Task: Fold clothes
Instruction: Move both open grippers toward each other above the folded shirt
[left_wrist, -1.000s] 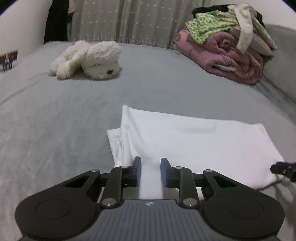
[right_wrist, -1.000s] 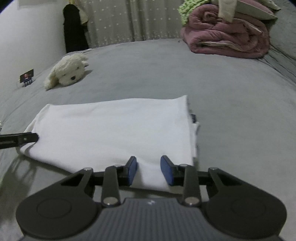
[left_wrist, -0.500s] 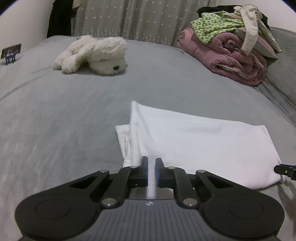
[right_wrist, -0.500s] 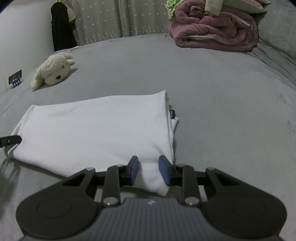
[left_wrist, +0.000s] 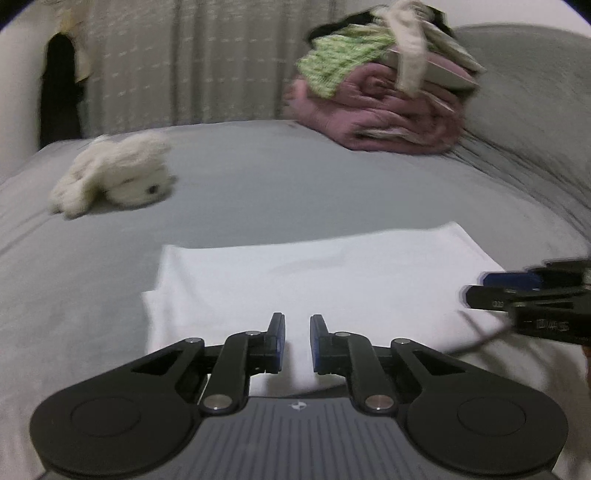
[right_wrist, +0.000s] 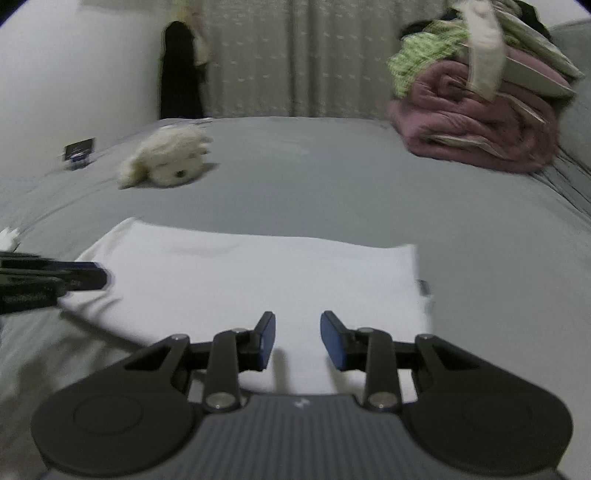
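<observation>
A white stuffed toy (left_wrist: 114, 177) lies on its side at the far left of a grey bed (left_wrist: 258, 192), well apart from the folded white garment (left_wrist: 314, 280) that lies flat across the near middle of the bedcover. Over the garment's near left edge, the left gripper (left_wrist: 297, 341) angles downward along the bed; its blue-padded jaws stand a narrow gap apart, white cloth showing between them, though whether the pads pinch that cloth cannot be told. To its right, over the garment's near right part, the right gripper (right_wrist: 298, 339) points down at a like slant, jaws opening and set wider apart, the cloth lying flat beneath them with no fold caught between the pads. Each tool appears side-on at the edge of the other's camera, level with the garment's end. At the far right of the bed sits a pile of bedding (left_wrist: 384, 96), a rolled pink blanket topped with a green patterned cloth, before a pale curtain (left_wrist: 184, 62). Both views are blurred.
</observation>
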